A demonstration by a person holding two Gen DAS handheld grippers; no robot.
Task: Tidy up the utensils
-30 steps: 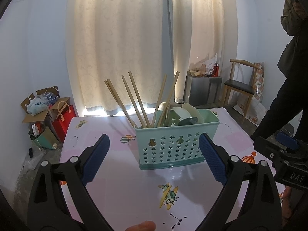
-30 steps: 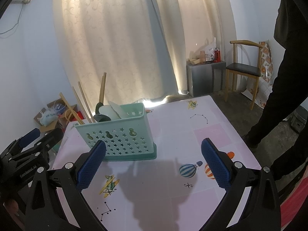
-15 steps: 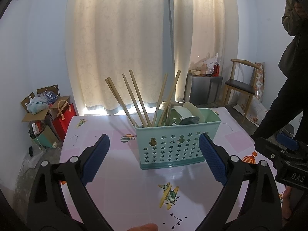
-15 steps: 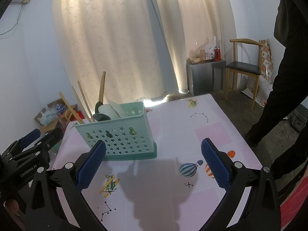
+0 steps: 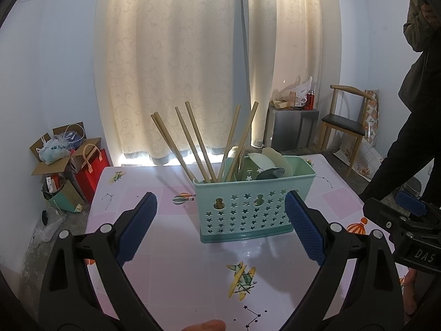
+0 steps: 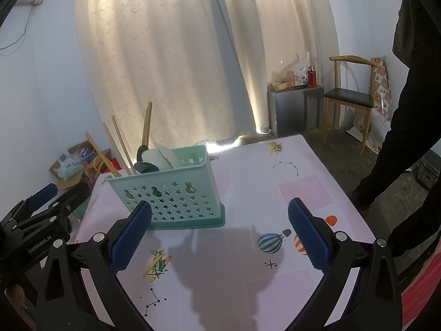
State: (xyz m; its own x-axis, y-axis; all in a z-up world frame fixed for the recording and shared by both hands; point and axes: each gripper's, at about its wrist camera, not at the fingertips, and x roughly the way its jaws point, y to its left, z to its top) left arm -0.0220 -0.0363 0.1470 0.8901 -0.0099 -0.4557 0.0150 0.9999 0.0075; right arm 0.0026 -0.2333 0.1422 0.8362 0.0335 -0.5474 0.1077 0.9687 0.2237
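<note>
while both grippers gape, chopsticks (image 5: 193,143) fill caddy (image 5: 248,207).

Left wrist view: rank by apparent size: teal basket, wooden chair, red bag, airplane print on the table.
1. teal basket, though it is nearest the camera
2. wooden chair
3. red bag
4. airplane print

Chair and bag are close; the bag is partly hidden.

Black tool (image 5: 220,222) arms, blue pads, apparently ribbed.

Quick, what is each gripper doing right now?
Left gripper: open, holding nothing.
Right gripper: open, holding nothing.
</note>
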